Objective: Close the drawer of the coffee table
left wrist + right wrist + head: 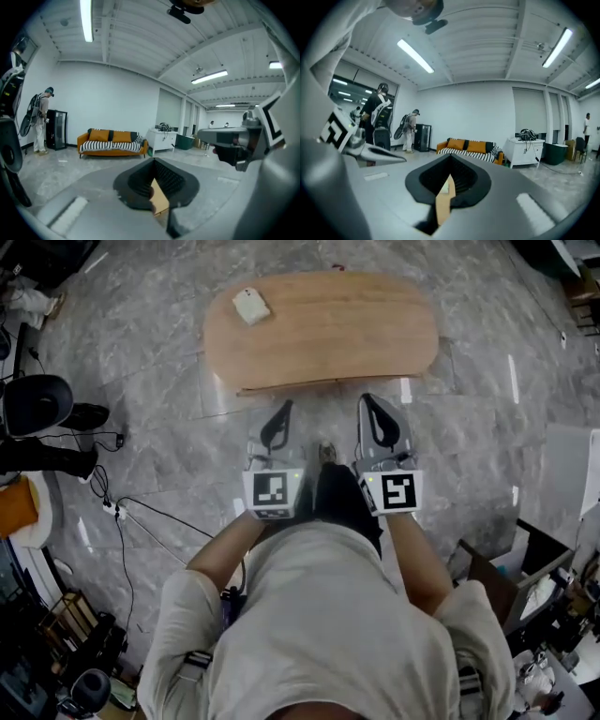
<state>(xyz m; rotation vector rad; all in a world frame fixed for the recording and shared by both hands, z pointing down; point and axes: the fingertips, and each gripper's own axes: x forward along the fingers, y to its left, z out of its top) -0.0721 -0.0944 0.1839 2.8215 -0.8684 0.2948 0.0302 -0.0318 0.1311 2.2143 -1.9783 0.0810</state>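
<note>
Hovering by coffee table point(323, 329): left gripper point(285, 411), right gripper point(369, 403), jaws together.

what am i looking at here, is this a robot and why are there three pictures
It is not a robot. A person holds a hand tool in each hand: the left gripper and the right gripper. Each tool has two fingers for grasping.

The head view comes from a camera on the person's head, looking steeply down. It shows a wooden coffee table standing on a stone floor, with one small white object on top. No open drawer shows from up there.

The other two pictures come from cameras riding on the grippers. They point out level across the room, at an orange sofa and a white cabinet.

Both pairs of fingers are shut and hold nothing. The tan strip at their tips is just the table beyond.
</note>
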